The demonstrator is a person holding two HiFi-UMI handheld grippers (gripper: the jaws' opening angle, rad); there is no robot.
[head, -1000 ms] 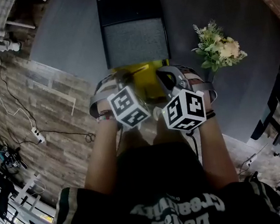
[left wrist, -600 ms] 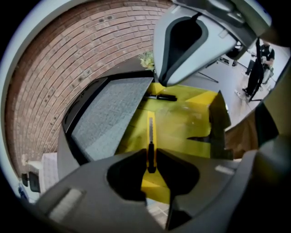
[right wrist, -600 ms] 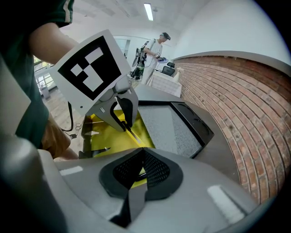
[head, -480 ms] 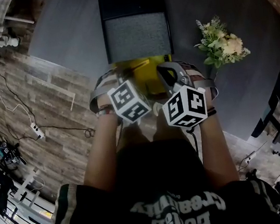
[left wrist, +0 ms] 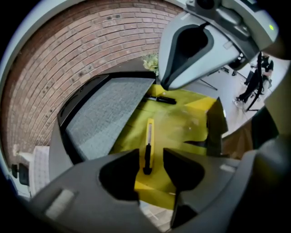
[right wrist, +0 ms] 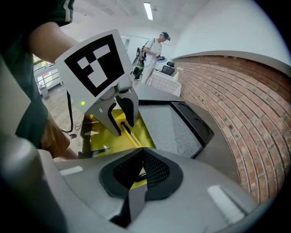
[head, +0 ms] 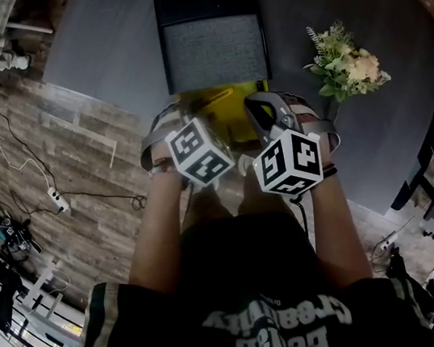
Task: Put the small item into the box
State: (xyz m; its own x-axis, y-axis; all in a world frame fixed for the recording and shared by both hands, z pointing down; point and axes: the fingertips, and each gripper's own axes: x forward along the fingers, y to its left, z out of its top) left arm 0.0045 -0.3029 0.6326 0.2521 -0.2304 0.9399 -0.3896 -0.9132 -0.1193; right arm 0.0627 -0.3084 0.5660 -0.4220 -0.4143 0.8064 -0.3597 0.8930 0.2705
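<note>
The small item is a yellow and black utility knife (left wrist: 148, 144). It lies on the yellow floor of the open box (left wrist: 191, 119), straight below the gap of my left gripper (left wrist: 152, 164). That gripper's jaws have just been opening and stand apart, with no pad touching the knife. From the right gripper view the left gripper (right wrist: 119, 119) hangs over the knife (right wrist: 130, 135). My right gripper (right wrist: 143, 154) hovers beside it over the box's near edge, jaws shut and empty. In the head view both grippers, left (head: 199, 122) and right (head: 264, 120), are over the box (head: 234, 117).
The box's black lid with a grey foam lining (head: 214, 50) lies open behind it. A black marker (left wrist: 161, 98) lies inside the box at the back. A bunch of flowers (head: 347, 68) stands to the right on the dark round table (head: 98, 40). A person stands far off in the room (right wrist: 155, 50).
The left gripper's marker cube has rolled a little. Both hands stay where they were over the yellow box.
</note>
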